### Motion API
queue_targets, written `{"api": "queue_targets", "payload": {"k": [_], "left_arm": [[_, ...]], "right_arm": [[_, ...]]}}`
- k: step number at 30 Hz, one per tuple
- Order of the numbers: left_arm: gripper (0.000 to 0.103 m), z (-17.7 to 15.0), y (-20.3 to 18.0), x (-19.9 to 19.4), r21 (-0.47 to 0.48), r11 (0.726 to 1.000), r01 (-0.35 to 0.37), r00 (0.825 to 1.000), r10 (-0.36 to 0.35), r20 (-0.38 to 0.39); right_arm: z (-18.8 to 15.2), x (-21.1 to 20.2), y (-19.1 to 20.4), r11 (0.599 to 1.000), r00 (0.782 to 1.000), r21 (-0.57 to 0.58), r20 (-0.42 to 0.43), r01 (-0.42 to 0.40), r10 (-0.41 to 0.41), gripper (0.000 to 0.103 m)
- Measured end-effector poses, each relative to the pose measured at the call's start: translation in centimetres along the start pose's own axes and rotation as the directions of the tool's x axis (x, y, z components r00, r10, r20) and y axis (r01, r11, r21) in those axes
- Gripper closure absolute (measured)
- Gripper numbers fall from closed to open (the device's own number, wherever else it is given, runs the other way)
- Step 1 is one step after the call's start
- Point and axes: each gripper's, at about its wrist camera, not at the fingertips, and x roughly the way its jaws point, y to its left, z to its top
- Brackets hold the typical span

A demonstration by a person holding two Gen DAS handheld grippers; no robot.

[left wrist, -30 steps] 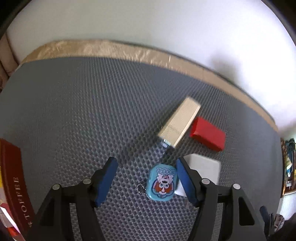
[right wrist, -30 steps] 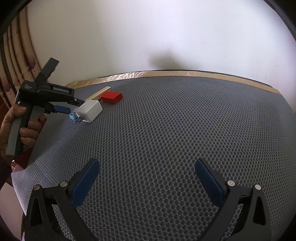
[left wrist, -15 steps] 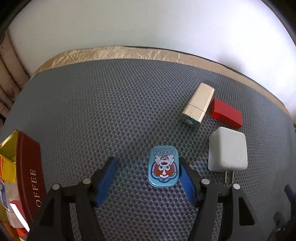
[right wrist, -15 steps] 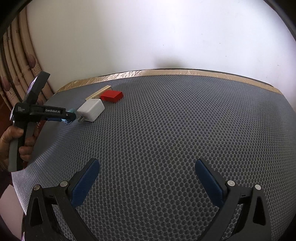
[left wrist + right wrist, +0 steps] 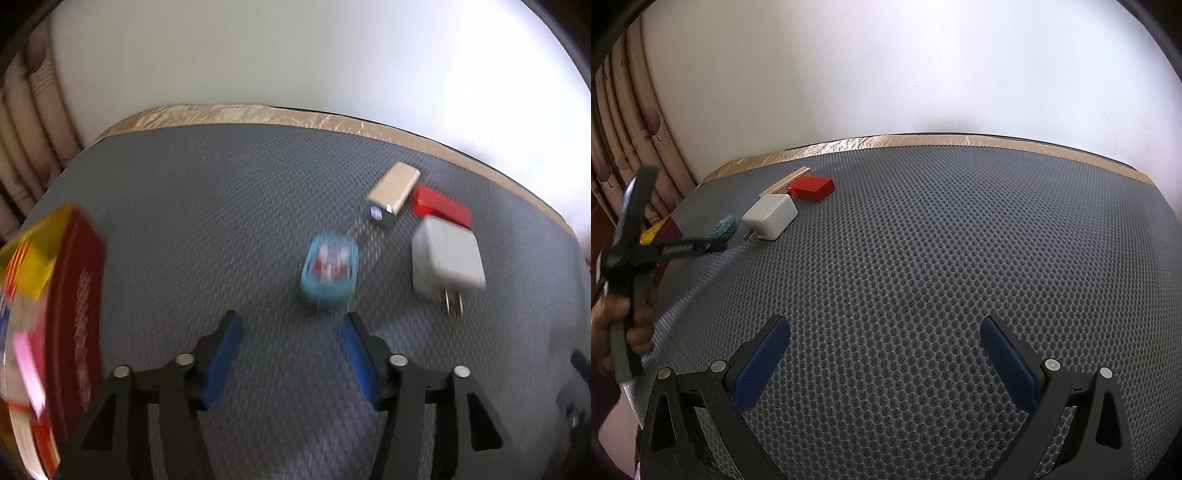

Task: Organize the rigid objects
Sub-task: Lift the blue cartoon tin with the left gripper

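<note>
The little blue tin is sitting flat on the grey honeycomb mat, just ahead of the left gripper, whose jaws are gaping with nothing between them. It's lying beside the white charger, gold case and red block, so I'm guessing they're being lined up. The right gripper is hanging spread and empty over bare mat by a white wall.

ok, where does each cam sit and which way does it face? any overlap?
Left wrist: on the left gripper, angled down at the mat; open fingers, blue tin, white charger.
Right wrist: on the right gripper, low over the grey mat; open fingers, person's hand.
Shared: tin, charger, red block, gold case.
</note>
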Motion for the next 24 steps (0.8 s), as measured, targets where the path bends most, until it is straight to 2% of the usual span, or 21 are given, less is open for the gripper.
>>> {"api": "queue_targets", "payload": {"k": [5, 8, 9, 11, 15, 19, 21, 24], "left_arm": [[0.051, -4.6, 1.3, -3.1, 0.0, 1.0, -0.006, 0.999, 0.006, 0.037], [0.051, -5.5, 1.4, -3.5, 0.033, 0.999, -0.009, 0.999, 0.007, 0.049], [0.051, -5.1, 1.6, -3.3, 0.018, 1.0, 0.001, 0.999, -0.002, 0.034], [0.05, -3.9, 2.1, -3.0, -0.031, 0.997, 0.069, 0.998, -0.069, -0.004], [0.05, -0.6, 2.8, -1.4, -0.074, 0.984, 0.162, 0.985, -0.165, -0.047], [0.05, 1.9, 2.4, -0.1, -0.033, 0.983, 0.182, 0.98, -0.184, -0.071], [0.05, 2.6, 1.7, 0.3, 0.024, 0.988, 0.15, 0.986, -0.147, -0.077], [0.05, 3.4, 0.4, 0.8, 0.103, 0.984, 0.144, 0.988, -0.137, -0.071]], "right_arm": [[-0.1, 0.0, 0.0, 1.0, 1.0, 0.0, 0.0, 0.003, -0.003, 0.0], [-0.1, 0.1, 0.1, 1.0, 1.0, 0.001, -0.004, 0.01, -0.01, 0.0], [-0.1, 0.2, 0.1, 1.0, 1.0, 0.0, -0.007, 0.013, -0.013, 0.0], [0.0, 0.7, 0.3, 1.0, 1.0, 0.0, -0.016, 0.023, -0.023, 0.0], [-0.1, 0.9, 0.4, 0.999, 0.999, -0.001, -0.023, 0.035, -0.035, 0.0], [-0.1, 0.9, 0.3, 0.999, 0.999, 0.002, -0.021, 0.034, -0.034, 0.0], [-0.1, 0.9, 0.2, 1.0, 0.999, 0.001, -0.022, 0.031, -0.031, 0.0], [0.0, 1.0, 0.2, 1.0, 0.999, 0.003, -0.02, 0.03, -0.029, 0.0]]}}
